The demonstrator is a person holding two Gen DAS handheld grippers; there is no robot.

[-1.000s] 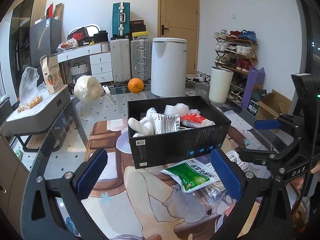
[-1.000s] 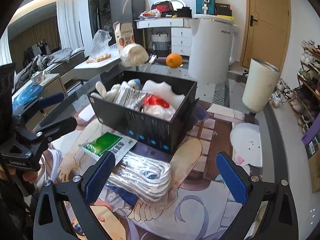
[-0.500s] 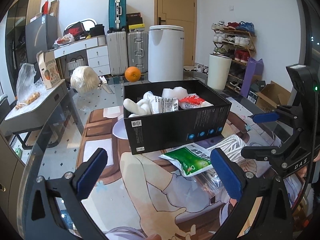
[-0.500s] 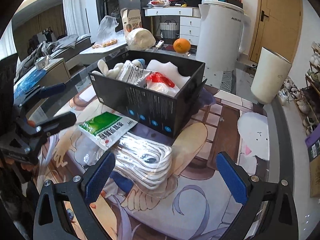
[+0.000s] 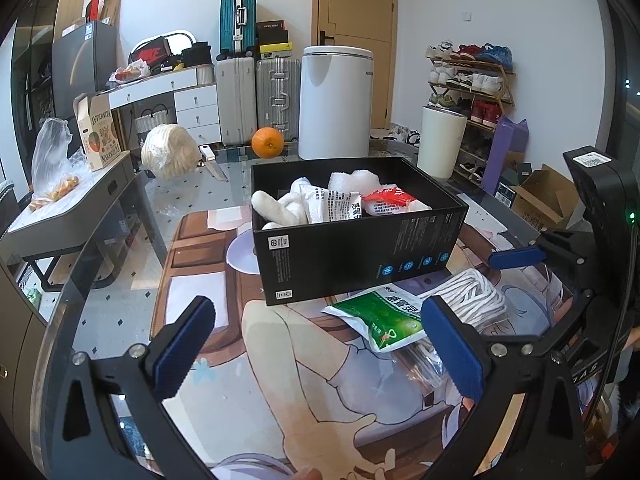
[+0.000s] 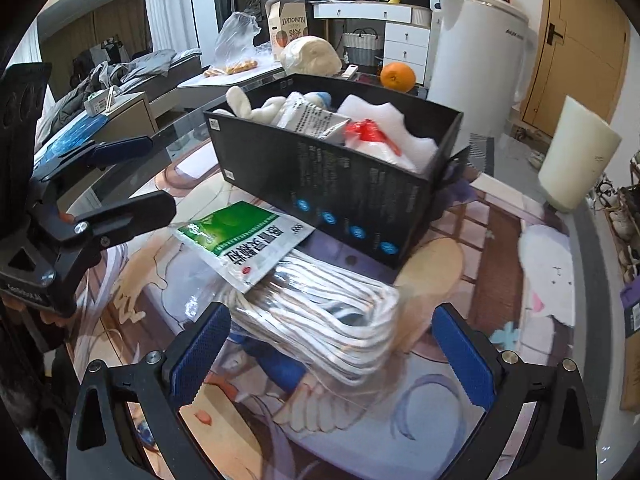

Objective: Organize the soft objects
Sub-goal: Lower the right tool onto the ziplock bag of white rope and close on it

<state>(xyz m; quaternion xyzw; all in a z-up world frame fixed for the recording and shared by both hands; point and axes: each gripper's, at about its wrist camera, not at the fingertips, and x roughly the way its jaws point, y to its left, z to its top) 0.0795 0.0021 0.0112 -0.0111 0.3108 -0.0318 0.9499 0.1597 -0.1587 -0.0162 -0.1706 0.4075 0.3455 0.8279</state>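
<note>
Blue-padded right gripper (image 6: 328,348) — jaws wide, low over bagged rope (image 6: 320,320) — left gripper (image 5: 316,348) likewise.

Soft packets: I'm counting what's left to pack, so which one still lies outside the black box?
The green-and-white packet, flat on the mat against the black box, partly over the white rope bundle. The other packets sit inside it.

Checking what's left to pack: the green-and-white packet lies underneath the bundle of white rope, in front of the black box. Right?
Not quite. The green-and-white packet lies on top of the bundle of white rope, in front of the black box; the right wrist view shows it overlapping the rope.
</note>
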